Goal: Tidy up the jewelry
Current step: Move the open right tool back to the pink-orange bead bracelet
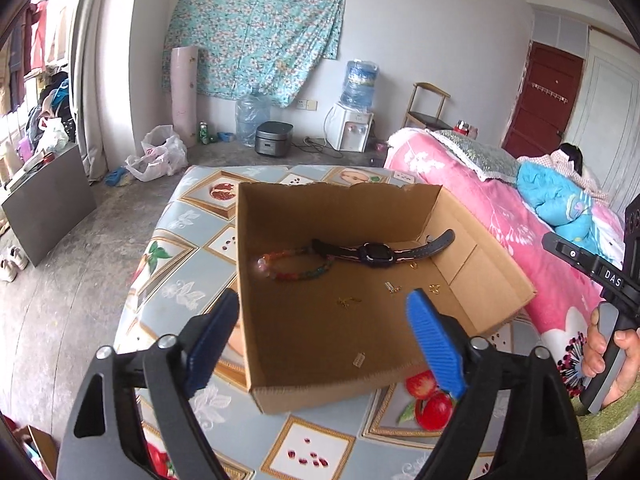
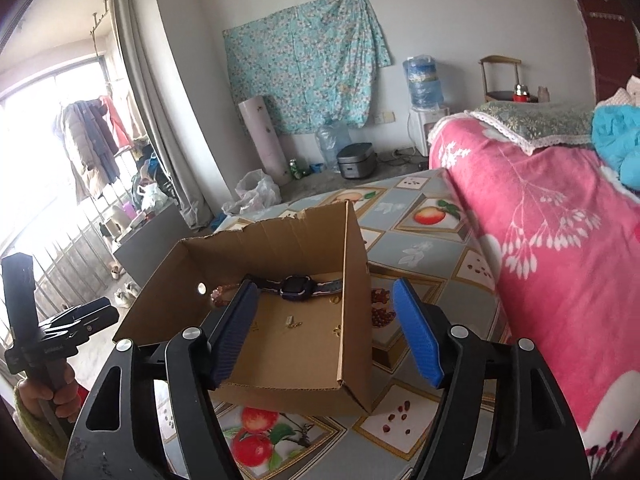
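Both claws are spread wide with nothing between the blue pads: our left gripper (image 1: 326, 344) hangs over the near left corner of the cardboard box (image 1: 256, 280), and our right gripper (image 2: 326, 340) straddles the box's near right side, one finger (image 2: 234, 336) inside the opening, the other outside the wall. Down on the box floor we see the jewelry: a black watch (image 1: 376, 255) lying flat toward the back, strap stretched out, and a multicoloured bead bracelet (image 1: 296, 266) just left of it, touching the strap end. Scattered nearer to us are small gold pieces (image 1: 348, 301), too tiny to name, and one little pale charm (image 1: 358, 360) close to the front wall. The box sits open-topped on a table covered with a fruit-patterned cloth (image 1: 188, 240). Right beside the table runs a bed with a pink floral blanket (image 2: 560, 240). At the picture edges we catch the person's hands, right hand (image 1: 612, 356) and left hand (image 2: 48, 394), each wrapped around a gripper handle.
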Tool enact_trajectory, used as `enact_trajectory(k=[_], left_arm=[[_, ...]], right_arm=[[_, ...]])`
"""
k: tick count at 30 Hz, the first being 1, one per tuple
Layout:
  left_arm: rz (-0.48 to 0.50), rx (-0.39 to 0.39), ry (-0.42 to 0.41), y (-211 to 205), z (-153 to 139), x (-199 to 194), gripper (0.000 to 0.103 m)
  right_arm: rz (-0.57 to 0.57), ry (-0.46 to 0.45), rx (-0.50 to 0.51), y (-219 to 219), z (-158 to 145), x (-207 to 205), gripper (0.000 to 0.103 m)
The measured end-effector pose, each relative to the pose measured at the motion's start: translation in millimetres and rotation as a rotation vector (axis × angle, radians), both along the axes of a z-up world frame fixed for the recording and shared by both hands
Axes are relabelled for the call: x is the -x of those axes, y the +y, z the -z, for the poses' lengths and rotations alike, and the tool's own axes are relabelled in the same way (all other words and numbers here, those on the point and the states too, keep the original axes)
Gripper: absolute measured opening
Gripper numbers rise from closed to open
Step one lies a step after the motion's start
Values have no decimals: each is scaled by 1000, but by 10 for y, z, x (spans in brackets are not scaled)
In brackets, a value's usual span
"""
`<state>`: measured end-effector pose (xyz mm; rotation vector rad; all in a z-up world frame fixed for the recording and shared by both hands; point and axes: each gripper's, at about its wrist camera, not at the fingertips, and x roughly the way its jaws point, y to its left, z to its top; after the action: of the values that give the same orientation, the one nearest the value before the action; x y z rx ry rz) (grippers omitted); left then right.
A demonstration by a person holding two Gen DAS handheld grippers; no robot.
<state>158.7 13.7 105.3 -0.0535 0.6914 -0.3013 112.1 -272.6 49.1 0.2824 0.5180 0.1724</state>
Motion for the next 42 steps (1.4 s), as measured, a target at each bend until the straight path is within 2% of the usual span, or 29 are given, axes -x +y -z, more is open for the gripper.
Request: enact_trajectory(k=[4, 8, 10, 13, 16, 20, 21, 25, 30, 33, 42], left_arm=[[-9, -5, -26, 36, -68, 264, 95], [-10, -9, -43, 82, -58, 568, 97], [-11, -13, -29, 96, 0, 690, 97], [-12, -18, 39, 98, 208, 899, 97], [-12, -47, 126, 72, 480, 1036, 97], [-32, -182, 252, -41, 915, 1152, 97], [-30, -195, 269, -62, 991, 1171, 97], [-49, -222, 308, -103, 1198, 1215, 97], [-49, -235, 338, -151, 1346, 1233, 97], [-40, -243, 317, -163, 1366, 1263, 97], [-19, -248, 325, -166, 1364, 1229, 98]], right_arm=[[-5, -21, -1, -25, -71, 207, 77], [-15, -24, 16, 14, -87, 451, 81], [-25, -11, 21, 63, -49, 585, 83], [-50, 27, 16, 151, 65, 730, 87], [-86, 115, 9, 337, 343, 841, 89], [-92, 299, 39, 624, 799, 830, 89], [-108, 347, 51, 711, 923, 817, 89], [-109, 431, 207, 995, 1200, 760, 89], [-54, 476, 306, 1089, 1361, 642, 91], [-33, 471, 341, 1094, 1402, 610, 95], [2, 462, 319, 955, 1438, 585, 95]])
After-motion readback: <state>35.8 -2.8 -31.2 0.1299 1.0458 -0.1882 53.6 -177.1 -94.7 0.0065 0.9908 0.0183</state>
